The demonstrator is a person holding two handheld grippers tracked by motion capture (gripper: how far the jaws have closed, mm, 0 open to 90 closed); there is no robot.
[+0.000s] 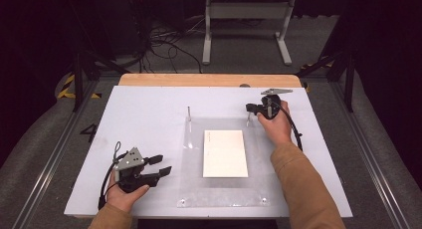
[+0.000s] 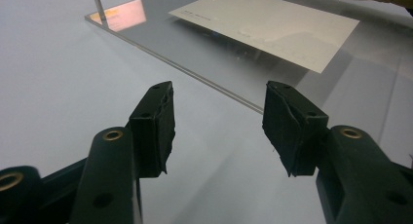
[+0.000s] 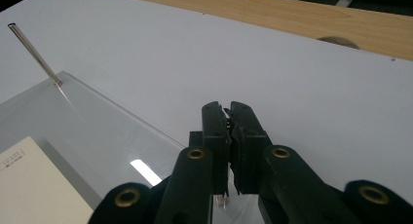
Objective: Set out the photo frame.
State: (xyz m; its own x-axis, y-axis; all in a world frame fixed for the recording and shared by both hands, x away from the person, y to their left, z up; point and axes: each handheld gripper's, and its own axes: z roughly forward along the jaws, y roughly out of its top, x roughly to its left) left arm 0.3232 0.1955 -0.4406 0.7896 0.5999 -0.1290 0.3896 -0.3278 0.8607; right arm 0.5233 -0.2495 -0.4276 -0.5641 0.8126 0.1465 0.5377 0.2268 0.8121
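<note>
- I see a thin metal pin (image 1: 248,120) upright at the far right corner of the clear plate (image 1: 194,189), its top pinched between the closed jaws of the right gripper (image 1: 250,108).
- I see a second pin (image 1: 188,113), just like it, standing free at the far left corner.
- The plate is transparent and lies flat on the white tabletop, with small fittings at its near corners.
- A white card (image 1: 225,153) lies flat in the plate's middle, with its long side running away from me and faint print along its left edge.
</note>
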